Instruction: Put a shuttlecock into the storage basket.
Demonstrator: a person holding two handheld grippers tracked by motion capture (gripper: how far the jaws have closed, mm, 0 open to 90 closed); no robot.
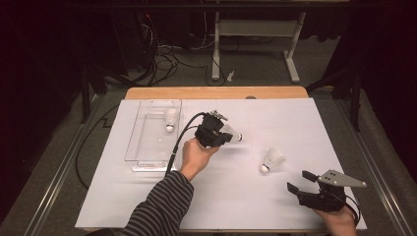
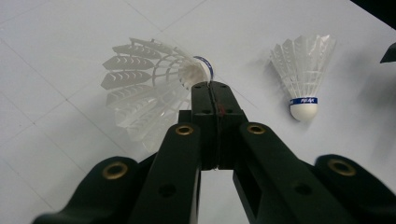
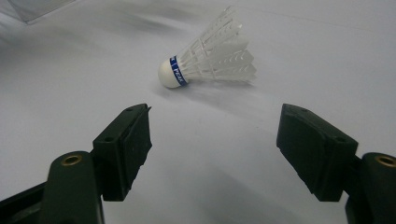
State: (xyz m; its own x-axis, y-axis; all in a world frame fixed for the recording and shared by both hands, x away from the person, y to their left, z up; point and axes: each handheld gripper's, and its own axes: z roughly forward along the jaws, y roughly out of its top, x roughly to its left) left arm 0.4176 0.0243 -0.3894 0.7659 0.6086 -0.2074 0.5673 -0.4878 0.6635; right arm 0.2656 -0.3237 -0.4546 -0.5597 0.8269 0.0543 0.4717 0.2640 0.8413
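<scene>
A white shuttlecock [image 1: 235,134] with a blue band sticks out of my left gripper [image 1: 227,133], cork end pointing right, just above the white sheet. In the left gripper view the jaws [image 2: 210,91] are pressed together near its cork, and the skirt [image 2: 140,93] fans out to the left. A second shuttlecock [image 1: 272,160] lies on its side on the sheet, also seen in the left gripper view [image 2: 302,74]. My right gripper [image 1: 297,180] rests open near the front right edge. The lying shuttlecock [image 3: 210,60] is a short way beyond its gripper [image 3: 215,140].
A clear plastic tray [image 1: 142,162] stands at the left of the sheet with a third shuttlecock [image 1: 170,120] in its far end. The white sheet [image 1: 236,196] covers the wooden table [image 1: 216,92]. Cables and table legs lie on the floor beyond.
</scene>
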